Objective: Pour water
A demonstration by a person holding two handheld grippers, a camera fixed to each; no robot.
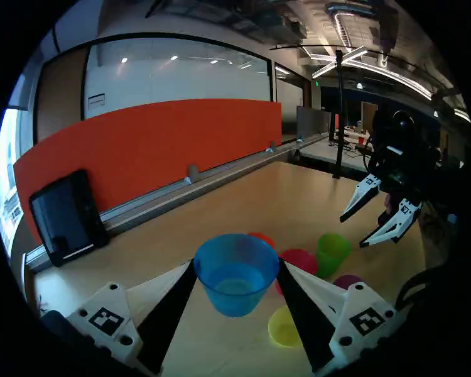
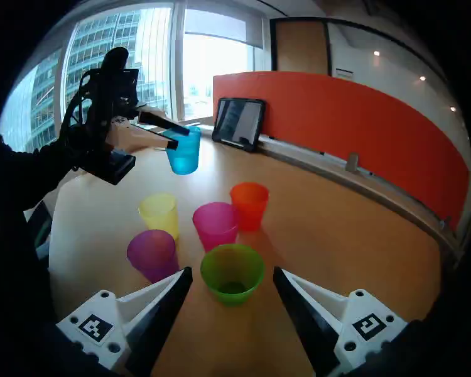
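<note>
My left gripper point(image 1: 235, 267) is shut on a blue cup point(image 1: 235, 283) with a little water in it, held upright above the wooden table point(image 1: 286, 195). In the right gripper view, the same blue cup point(image 2: 184, 157) hangs in the left gripper point(image 2: 180, 139) at the far left. My right gripper point(image 2: 231, 271) is open. A green cup point(image 2: 232, 276) stands on the table between its fingertips, and they do not touch it. From the left gripper view, the right gripper point(image 1: 353, 232) hovers open just above the green cup point(image 1: 333, 251).
Yellow point(image 2: 160, 213), purple point(image 2: 152, 253), magenta point(image 2: 215, 225) and orange point(image 2: 249, 204) cups stand grouped behind the green one. A dark tablet point(image 2: 238, 122) leans on the orange partition point(image 2: 361, 119) at the table's far edge. A sleeve point(image 2: 28, 169) reaches in from the left.
</note>
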